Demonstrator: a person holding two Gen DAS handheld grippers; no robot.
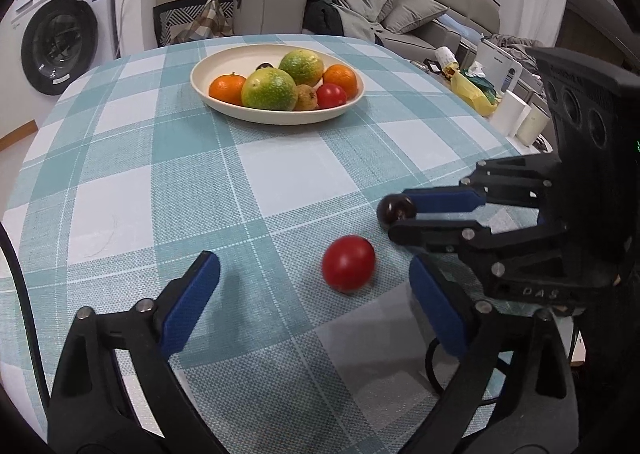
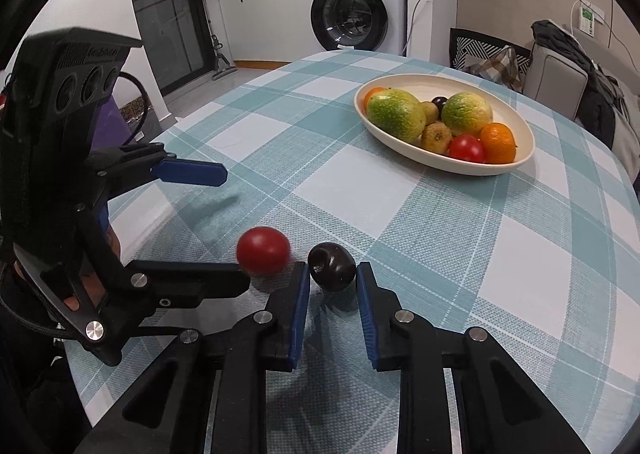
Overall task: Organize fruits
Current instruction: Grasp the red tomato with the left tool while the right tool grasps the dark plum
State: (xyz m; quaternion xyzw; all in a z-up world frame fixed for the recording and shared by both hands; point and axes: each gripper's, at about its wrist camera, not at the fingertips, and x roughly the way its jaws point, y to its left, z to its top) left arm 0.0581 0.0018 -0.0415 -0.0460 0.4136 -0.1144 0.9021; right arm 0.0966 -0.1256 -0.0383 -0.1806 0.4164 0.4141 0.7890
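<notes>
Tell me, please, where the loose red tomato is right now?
The red tomato lies on the checked tablecloth between the open left gripper fingers, nearer its right finger, just left of the dark plum in the right gripper.

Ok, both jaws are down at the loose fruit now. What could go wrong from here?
1. The right gripper pinches the dark plum only at its fingertips; it may pop out when lifted.
2. The red tomato looks motion-blurred between the left gripper's open jaws, so it may be rolling and the closing jaws could miss or knock it away.
3. The bowl is already crowded; fruit dropped in might bounce or roll out.
</notes>
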